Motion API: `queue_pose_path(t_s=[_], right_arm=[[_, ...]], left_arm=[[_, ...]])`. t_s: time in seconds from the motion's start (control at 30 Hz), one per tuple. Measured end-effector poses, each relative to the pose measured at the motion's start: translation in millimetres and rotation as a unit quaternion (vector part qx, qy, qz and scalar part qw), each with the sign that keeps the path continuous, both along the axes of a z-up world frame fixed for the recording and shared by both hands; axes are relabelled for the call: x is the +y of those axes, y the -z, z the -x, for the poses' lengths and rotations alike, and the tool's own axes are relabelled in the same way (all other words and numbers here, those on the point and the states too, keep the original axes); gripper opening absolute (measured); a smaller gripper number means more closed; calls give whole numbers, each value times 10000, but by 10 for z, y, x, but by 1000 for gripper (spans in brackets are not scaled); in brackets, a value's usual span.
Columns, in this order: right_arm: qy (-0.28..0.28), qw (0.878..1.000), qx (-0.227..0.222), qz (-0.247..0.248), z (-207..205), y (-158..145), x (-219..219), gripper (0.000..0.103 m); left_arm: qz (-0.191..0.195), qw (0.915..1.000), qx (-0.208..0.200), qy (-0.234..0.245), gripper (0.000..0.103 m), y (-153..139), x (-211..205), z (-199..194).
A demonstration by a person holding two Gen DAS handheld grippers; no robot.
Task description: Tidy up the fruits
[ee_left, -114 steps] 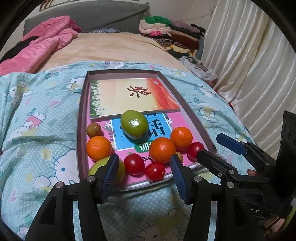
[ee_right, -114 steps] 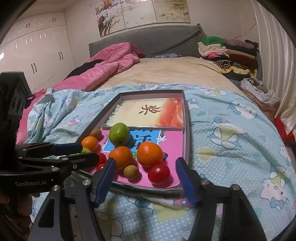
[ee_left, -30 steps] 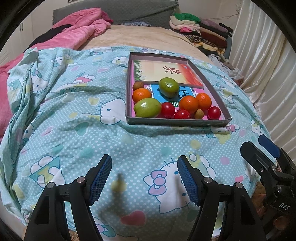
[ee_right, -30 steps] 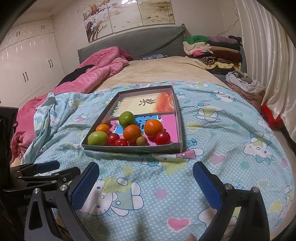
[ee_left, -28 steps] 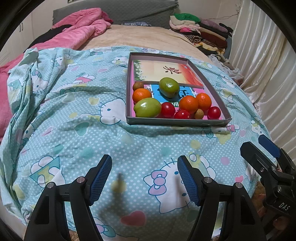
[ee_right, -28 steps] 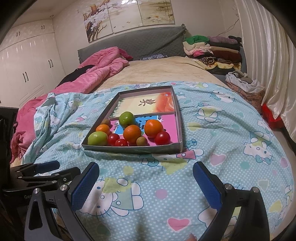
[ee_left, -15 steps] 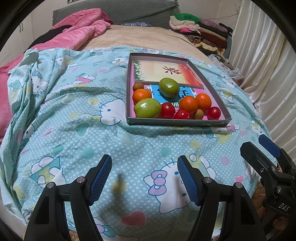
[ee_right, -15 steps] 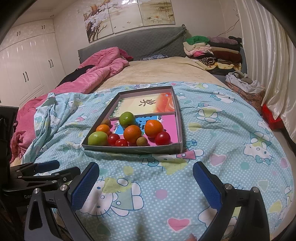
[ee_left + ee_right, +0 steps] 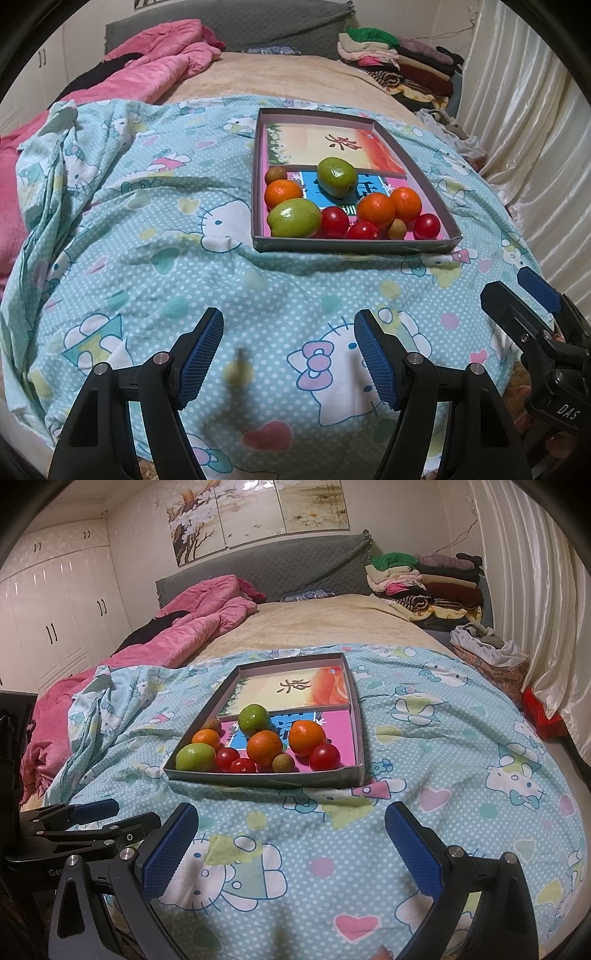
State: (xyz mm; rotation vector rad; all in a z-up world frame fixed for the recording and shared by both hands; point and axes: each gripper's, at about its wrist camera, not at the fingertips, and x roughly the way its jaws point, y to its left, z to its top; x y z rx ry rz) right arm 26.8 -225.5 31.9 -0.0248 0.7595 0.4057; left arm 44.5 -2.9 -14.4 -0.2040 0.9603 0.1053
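Observation:
A shallow cardboard box tray [image 9: 354, 246] [image 9: 266, 777] lies on the blue patterned bedspread. Its near end holds several fruits: two green ones [image 9: 294, 217] [image 9: 337, 176], three oranges [image 9: 377, 210], red cherry tomatoes [image 9: 427, 226] and small brown fruits [image 9: 397, 229]. The same fruits show in the right wrist view, among them an orange [image 9: 264, 747]. My left gripper [image 9: 288, 350] is open and empty, well short of the tray. My right gripper [image 9: 291, 845] is open wide and empty, also short of the tray.
The bedspread [image 9: 147, 240] is rumpled at the left. A pink quilt [image 9: 192, 620] lies at the back left. Folded clothes [image 9: 424, 579] are stacked at the back right. Curtains [image 9: 535, 129] hang at the right. Wardrobes [image 9: 55, 605] stand at the left.
Since 3.8 s ago both grippers have pulled back from the tray toward the bed's near edge. Over the last second nothing has visibly moved.

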Motion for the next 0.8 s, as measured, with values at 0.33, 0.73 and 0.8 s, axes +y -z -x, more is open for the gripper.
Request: queue_pose_path(t_s=[0.33,0.73,0.8], right_arm=[[5,10000,-5,5,-4,-5,-7,102],[23,10000,7,-11,-19,1,-14,102],[49,10000,22,-52,-42,9,-26,102]], left_arm=[[-17,10000,-17,29,75,-5,-13,9],[147,9999,-63,60,75,-24,26,-9],[313,9995,-106,-4,75,-31,100,-29]])
